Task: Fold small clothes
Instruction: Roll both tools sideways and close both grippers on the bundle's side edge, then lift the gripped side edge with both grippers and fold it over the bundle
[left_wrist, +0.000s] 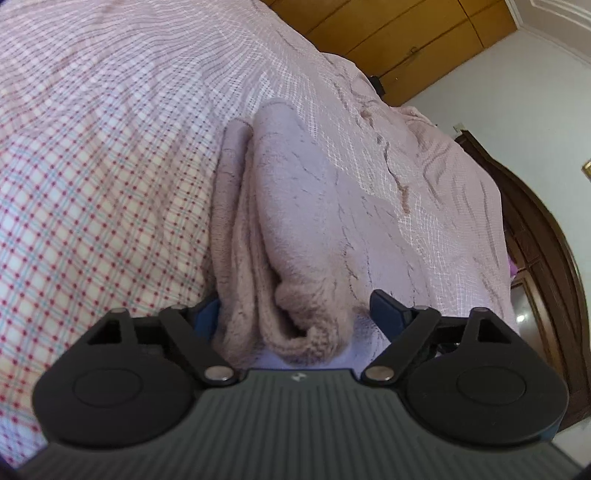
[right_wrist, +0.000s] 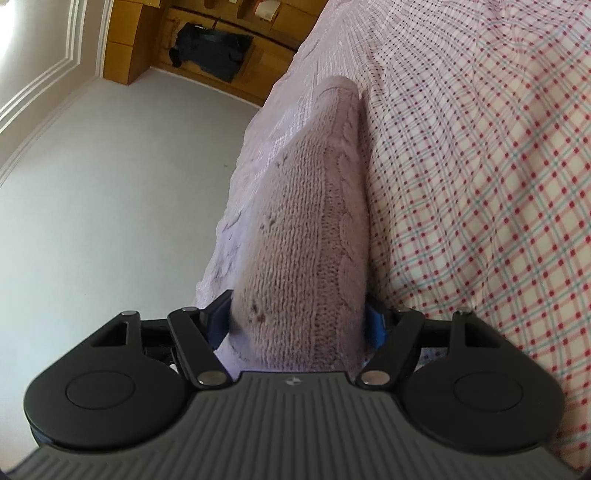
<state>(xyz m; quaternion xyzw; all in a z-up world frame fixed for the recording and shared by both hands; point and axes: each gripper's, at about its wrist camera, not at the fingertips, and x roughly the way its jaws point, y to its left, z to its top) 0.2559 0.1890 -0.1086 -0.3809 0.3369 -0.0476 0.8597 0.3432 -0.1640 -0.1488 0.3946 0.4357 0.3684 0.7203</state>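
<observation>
Both grippers held the pink sweater. In the left wrist view, my left gripper (left_wrist: 295, 314) sat at the bottom of the frame, and its blue fingers (left_wrist: 386, 308) were set wide with a thick bunch of sweater (left_wrist: 295, 221) pinched between them. The knit ran up the middle of the frame and lay on the checked sheet (left_wrist: 92, 184), which filled the left side. A wooden closet (left_wrist: 406, 40) showed at the top right.

In the right wrist view, my right gripper (right_wrist: 299, 319) was at the bottom too, with its fingers (right_wrist: 219, 314) squeezed on a fold of the sweater (right_wrist: 306, 240). That fold stood up in the middle of the frame. The sheet (right_wrist: 480, 184) was on the right, and a white wall (right_wrist: 110, 203) was on the left.
</observation>
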